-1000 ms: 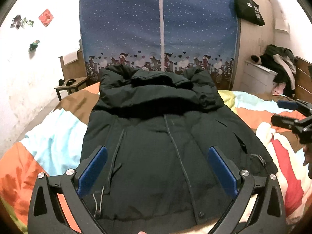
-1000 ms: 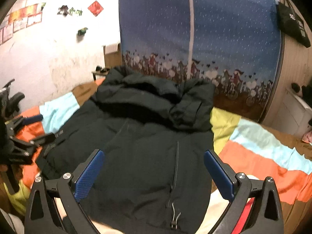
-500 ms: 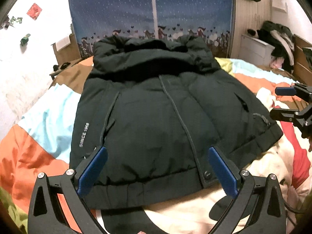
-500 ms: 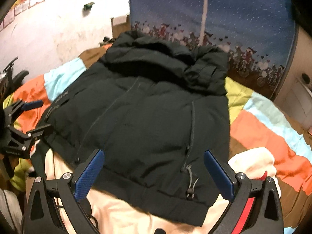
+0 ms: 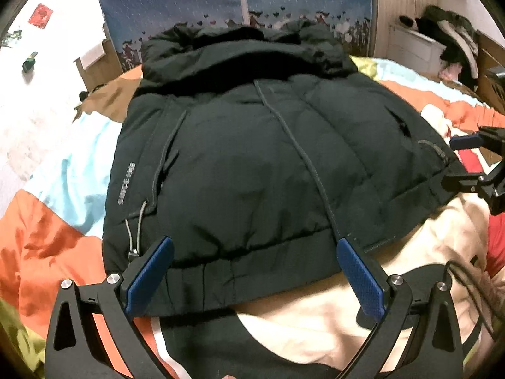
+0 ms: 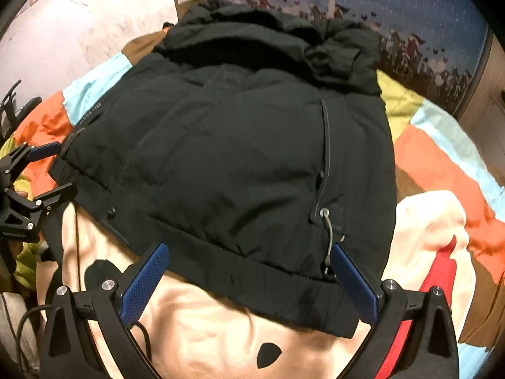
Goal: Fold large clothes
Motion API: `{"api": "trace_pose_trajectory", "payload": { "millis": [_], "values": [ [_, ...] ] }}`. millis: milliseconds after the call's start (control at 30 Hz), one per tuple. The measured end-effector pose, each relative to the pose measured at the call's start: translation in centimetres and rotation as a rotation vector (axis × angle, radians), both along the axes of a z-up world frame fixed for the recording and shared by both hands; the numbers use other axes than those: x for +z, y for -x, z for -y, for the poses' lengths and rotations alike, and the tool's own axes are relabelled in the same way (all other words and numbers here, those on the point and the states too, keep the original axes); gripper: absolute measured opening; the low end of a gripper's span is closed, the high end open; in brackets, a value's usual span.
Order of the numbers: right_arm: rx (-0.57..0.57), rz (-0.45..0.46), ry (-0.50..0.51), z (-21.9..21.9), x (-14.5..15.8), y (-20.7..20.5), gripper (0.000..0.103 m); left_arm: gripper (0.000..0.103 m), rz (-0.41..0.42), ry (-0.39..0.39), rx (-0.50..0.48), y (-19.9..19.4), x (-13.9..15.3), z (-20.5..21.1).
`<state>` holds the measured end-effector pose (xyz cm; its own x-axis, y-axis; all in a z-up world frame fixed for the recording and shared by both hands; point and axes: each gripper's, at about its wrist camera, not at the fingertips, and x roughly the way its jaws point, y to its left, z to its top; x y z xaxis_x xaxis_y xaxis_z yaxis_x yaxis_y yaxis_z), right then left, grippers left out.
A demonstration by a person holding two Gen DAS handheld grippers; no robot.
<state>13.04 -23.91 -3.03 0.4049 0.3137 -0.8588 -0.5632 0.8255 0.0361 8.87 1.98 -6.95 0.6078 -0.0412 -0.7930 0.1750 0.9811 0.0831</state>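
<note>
Left gripper [image 5: 254, 276] and right gripper [image 6: 249, 279] both hover spread wide, empty, over the dark puffy hooded jacket's [image 5: 252, 164] hem on the colour-blocked bedspread [image 5: 56, 227].

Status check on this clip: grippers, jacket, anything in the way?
Left gripper open, empty, at hem. Right gripper open, empty, at hem. Jacket flat on bed, zipped, unfolded. Cream garment lies under the hem.
</note>
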Motion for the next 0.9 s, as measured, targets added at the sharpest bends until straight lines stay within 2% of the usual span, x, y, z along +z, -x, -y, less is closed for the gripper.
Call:
{"api": "trace_pose_trajectory", "payload": {
  "millis": [233,433,567,700,900],
  "values": [
    [-0.005,-0.052,0.017,0.1,-1.3,-0.3,0.103,0.101,-0.072,-0.02,0.021,-0.3,-1.7,-0.7],
    [-0.006,-0.081,0.035,0.1,-2.2,-0.3,0.103,0.101,-0.09,-0.033,0.007,-0.3,-2.3,-0.7],
    [0.004,-0.096,0.057,0.2,-2.8,-0.2,0.103,0.101,-0.092,-0.035,-0.032,0.3,-2.4,-1.1],
    [0.047,-0.09,0.088,-0.1,-3.3,0.1,0.103,0.101,-0.086,-0.072,-0.098,1.1,-2.6,-1.4],
    [0.115,-0.081,0.143,-0.5,-4.1,0.5,0.103,0.101,-0.11,-0.128,-0.115,1.4,-3.7,-2.3]
  ]
}}
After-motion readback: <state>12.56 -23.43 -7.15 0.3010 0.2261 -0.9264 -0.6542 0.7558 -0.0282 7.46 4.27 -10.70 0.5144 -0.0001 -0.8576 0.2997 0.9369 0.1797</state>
